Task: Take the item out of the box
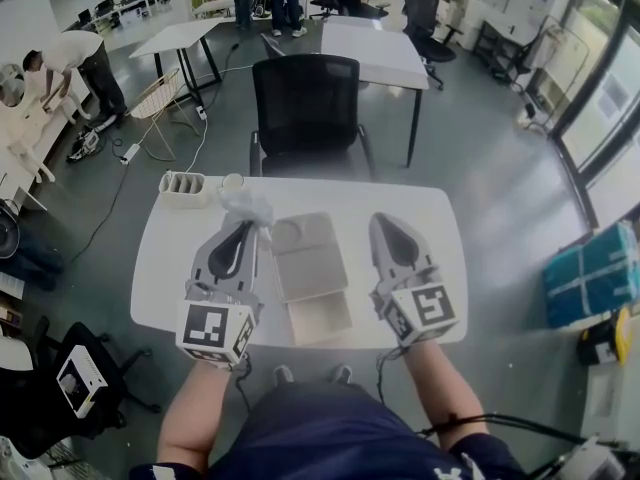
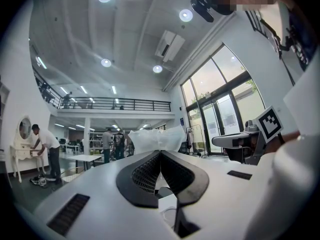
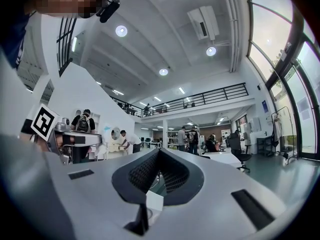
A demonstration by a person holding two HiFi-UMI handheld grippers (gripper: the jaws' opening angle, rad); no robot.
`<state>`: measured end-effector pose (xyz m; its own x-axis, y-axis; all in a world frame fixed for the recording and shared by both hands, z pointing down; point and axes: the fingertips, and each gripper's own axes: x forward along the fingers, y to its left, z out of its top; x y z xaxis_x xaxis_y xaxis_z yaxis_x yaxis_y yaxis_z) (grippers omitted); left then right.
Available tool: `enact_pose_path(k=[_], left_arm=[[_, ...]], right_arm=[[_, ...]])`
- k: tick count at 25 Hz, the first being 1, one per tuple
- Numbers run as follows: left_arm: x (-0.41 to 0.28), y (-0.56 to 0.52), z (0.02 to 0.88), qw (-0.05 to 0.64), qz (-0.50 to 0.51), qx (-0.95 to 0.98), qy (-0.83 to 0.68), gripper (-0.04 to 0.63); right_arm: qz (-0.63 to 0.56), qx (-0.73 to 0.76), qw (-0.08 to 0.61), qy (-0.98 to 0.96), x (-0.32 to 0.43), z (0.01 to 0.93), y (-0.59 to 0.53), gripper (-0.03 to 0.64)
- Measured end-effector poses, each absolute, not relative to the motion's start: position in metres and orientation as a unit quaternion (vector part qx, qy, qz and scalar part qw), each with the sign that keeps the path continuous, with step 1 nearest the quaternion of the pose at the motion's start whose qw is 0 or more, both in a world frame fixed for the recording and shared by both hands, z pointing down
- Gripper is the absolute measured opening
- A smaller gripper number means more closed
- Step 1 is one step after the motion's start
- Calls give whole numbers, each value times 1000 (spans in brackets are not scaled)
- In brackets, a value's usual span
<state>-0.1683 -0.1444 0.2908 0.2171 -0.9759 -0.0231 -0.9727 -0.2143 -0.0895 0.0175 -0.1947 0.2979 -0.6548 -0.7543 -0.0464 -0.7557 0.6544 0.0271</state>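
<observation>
On the white table (image 1: 160,258) lies an open beige box (image 1: 312,268), its flap (image 1: 320,320) folded toward me. My left gripper (image 1: 247,224) is held just left of the box, shut on a crumpled clear plastic-wrapped item (image 1: 245,206) that sticks out past its tips. In the left gripper view the same wrapped item (image 2: 157,138) stands pinched above the closed left gripper (image 2: 160,153). To the right of the box my right gripper (image 1: 379,221) is shut with nothing in it, and the right gripper view shows the right gripper (image 3: 159,151) with its tips together and bare.
A white slotted holder (image 1: 184,187) and a small round cup (image 1: 233,181) stand at the table's far left. A black office chair (image 1: 305,108) is pushed against the far edge. People stand farther back in the room.
</observation>
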Motion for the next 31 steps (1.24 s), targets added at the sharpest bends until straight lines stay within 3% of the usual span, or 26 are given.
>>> enact_pose_path(k=[31], left_arm=[[-174, -146, 295, 43, -21, -777, 628, 31]], right_arm=[[11, -414, 19, 910, 17, 299, -192, 8]])
